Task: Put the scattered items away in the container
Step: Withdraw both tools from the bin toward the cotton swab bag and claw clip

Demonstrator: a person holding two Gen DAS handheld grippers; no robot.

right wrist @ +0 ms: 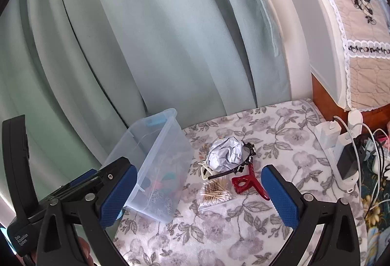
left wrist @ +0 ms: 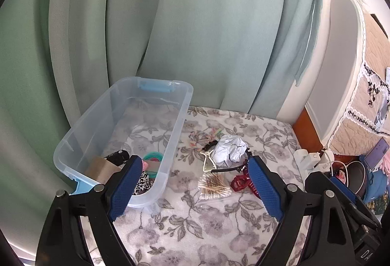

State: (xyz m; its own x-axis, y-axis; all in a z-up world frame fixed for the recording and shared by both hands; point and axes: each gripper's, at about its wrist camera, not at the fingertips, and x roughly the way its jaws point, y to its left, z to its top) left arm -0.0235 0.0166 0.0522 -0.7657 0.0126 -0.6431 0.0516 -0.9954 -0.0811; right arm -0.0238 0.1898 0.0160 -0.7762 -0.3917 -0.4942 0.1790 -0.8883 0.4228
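Note:
A clear plastic bin (left wrist: 181,117) (right wrist: 170,144) with blue latches stands at the left on the floral cloth; it holds a black item, teal hair ties and a spotted fabric piece. Scattered beside it are a crumpled paper ball (left wrist: 229,150) (right wrist: 225,151), a bag of cotton swabs (left wrist: 214,186) (right wrist: 215,194), a red hair claw (left wrist: 241,183) (right wrist: 248,183), a black headband (left wrist: 229,169) (right wrist: 246,163), a cream clip (left wrist: 208,162) (right wrist: 206,172) and colourful hair ties (left wrist: 204,136). My left gripper (left wrist: 197,186) is open and empty above the swabs. My right gripper (right wrist: 197,195) is open and empty, near the swabs.
Green curtains (left wrist: 170,22) hang behind the table. White chargers and cables (right wrist: 341,144) lie at the right edge, beside a wooden headboard (right wrist: 324,100) with a lace-trimmed cover. The other gripper's body (right wrist: 22,168) shows at the left of the right wrist view.

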